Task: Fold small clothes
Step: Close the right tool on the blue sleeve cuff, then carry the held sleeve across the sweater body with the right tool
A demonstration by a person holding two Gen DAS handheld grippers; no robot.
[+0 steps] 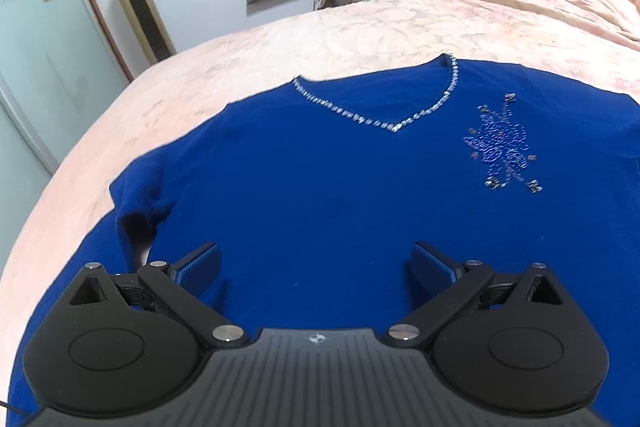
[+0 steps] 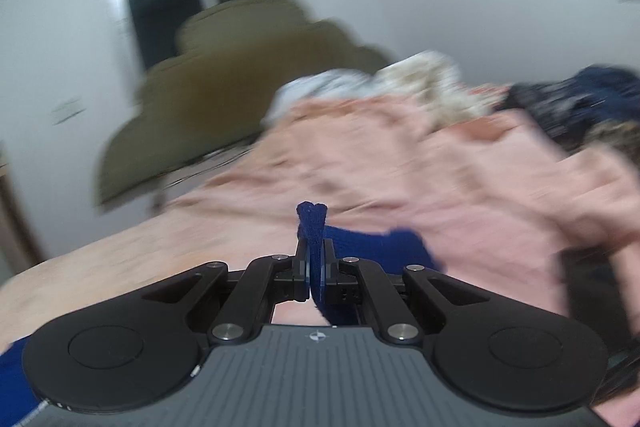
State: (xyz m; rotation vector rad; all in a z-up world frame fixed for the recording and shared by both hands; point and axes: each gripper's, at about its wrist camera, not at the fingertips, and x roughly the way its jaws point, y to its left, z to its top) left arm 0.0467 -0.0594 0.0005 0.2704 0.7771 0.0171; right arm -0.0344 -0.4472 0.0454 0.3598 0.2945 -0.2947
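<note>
Nearest you, your right gripper [image 2: 316, 267] is pinched tight on a bunched fold of the blue top [image 2: 320, 259]. A tuft of knit sticks out past the pads, and more trails off to the right over the pink bedspread [image 2: 460, 195]. That view is smeared, so which edge or sleeve you hold cannot be told.

Your left gripper [image 1: 316, 267] hovers with its jaws spread wide and nothing between them, low over the lower half of the top [image 1: 320, 195].

The garment lies face up, its long axis running straight away from this gripper: hem nearest, V-neck [image 1: 394, 126] beyond, sequin flower [image 1: 500, 151] to its right, then bare bedspread [image 1: 360, 31].

The left gripper looks the nearer one for pinning or taking the body; the coming fold likely crosses that axis.
</note>
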